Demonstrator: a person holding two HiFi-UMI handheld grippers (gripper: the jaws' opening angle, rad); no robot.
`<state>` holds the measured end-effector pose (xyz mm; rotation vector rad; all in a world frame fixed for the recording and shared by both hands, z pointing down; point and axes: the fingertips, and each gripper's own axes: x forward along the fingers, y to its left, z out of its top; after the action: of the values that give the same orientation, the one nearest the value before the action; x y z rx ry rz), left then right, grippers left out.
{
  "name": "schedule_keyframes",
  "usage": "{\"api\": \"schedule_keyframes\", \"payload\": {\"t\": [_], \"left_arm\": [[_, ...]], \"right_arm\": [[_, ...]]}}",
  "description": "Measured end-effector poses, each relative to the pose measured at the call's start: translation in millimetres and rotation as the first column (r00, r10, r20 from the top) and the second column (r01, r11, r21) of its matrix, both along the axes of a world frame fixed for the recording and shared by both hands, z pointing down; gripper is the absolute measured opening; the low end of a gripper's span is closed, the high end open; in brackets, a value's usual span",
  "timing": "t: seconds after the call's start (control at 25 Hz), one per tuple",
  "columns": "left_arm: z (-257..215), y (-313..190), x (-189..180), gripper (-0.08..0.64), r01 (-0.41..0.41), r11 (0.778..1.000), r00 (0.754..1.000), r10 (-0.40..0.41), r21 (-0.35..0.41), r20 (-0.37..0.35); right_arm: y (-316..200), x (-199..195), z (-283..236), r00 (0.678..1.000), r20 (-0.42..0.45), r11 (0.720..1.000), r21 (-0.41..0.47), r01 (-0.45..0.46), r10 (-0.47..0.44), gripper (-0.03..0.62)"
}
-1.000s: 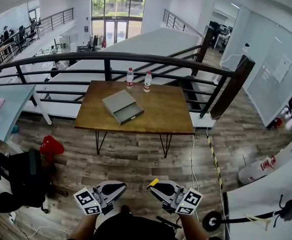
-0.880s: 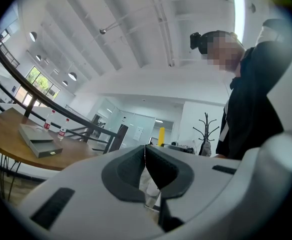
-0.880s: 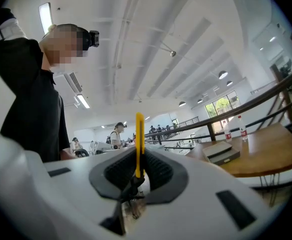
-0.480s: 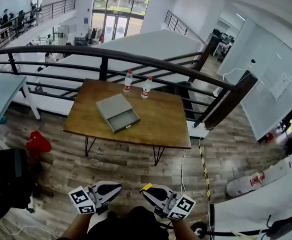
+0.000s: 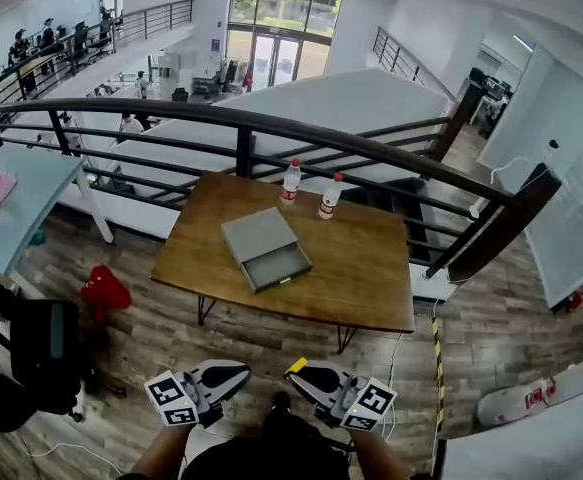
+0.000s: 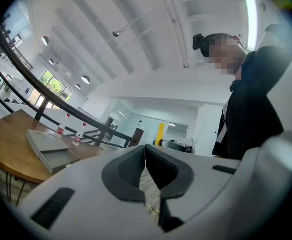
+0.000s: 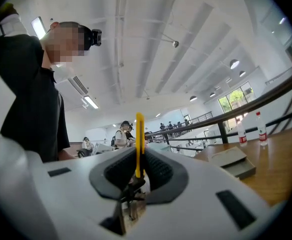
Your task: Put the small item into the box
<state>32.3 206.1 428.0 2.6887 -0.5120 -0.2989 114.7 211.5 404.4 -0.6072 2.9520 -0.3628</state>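
Between ribbed pads of right claw [image 7: 137,171]: thin yellow strip [image 7: 138,139] (pinched upright); left claw [image 6: 146,166] pressed together, empty.

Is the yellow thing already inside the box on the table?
No, the yellow item is pinched in the right hand-held gripper, well away from the grey box on the table.

Box [image 5: 266,249] on table [image 5: 371,280]; two bottles [image 5: 290,182] behind box, before railing [image 5: 271,123].
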Motion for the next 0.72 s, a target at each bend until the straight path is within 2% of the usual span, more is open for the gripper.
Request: {"api": "schedule_keyframes", "payload": {"t": [0.16,0.36,0.56,0.72], "left_arm": [[-14,-32,14,0.017,0.038,0.999,0.999,-0.039,0.020,0.038],[-26,-69,13,0.017,0.116,0.992,0.990,-0.119,0.046,0.072],[-32,-98,20,0.017,0.200,0.978,0.975,-0.205,0.063,0.087],[-30,-110,34,0.017,0.232,0.971,0.967,-0.237,0.061,0.092]], "right_arm": [[-34,15,-4,0.998,0.012,0.999,-0.008,0.053,-0.053,0.055],[-68,28,-9,0.992,0.009,0.992,0.011,0.125,-0.125,0.055],[-101,53,-10,0.988,0.036,0.988,0.025,0.151,-0.151,0.055],[-117,73,-6,0.986,0.051,0.987,0.028,0.159,-0.160,0.055]]}}
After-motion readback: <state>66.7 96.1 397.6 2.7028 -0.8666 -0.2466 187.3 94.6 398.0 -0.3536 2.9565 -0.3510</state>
